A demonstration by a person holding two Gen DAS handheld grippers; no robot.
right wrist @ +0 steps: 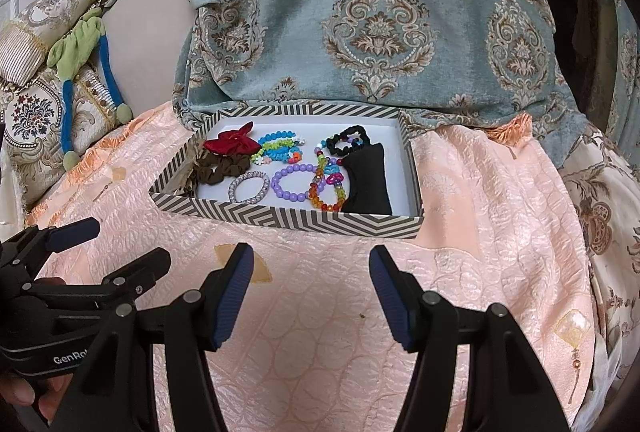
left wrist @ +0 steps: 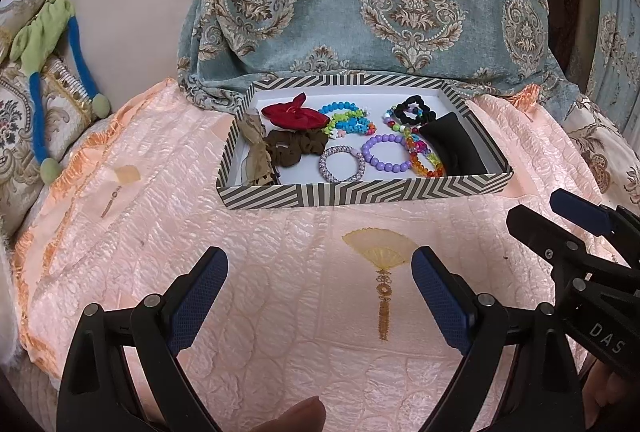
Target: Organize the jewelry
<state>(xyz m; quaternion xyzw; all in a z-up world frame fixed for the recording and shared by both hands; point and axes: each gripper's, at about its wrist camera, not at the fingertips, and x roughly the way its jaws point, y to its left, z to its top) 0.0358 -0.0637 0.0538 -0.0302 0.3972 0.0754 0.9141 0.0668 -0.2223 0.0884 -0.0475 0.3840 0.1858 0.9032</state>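
Left gripper (left wrist: 320, 288): nearest, jaws spread wide, nothing between them, over the bedspread.
Right gripper (right wrist: 311, 286): jaws likewise apart and empty, beside the left one.
Bedspread (left wrist: 280, 312): peach quilted satin with an embroidered fan motif (left wrist: 378, 250).
Striped tray (left wrist: 360, 194): grey-and-white chevron box, white floor, resting on the bedspread beyond both grippers.
Tray, near row: silver bangle (left wrist: 342, 165), purple bead bracelet (left wrist: 386, 152), multicolour bead bracelet (left wrist: 426, 158), black pouch (left wrist: 452, 144) at right.
Tray, left: brown scrunchie (left wrist: 296, 148), red scrunchie (left wrist: 294, 115) behind it.
Tray, far row: blue and green bead bracelets (left wrist: 346, 120), black scrunchie (left wrist: 414, 110).
Backdrop: blue-grey damask fabric (left wrist: 380, 4) behind the tray.
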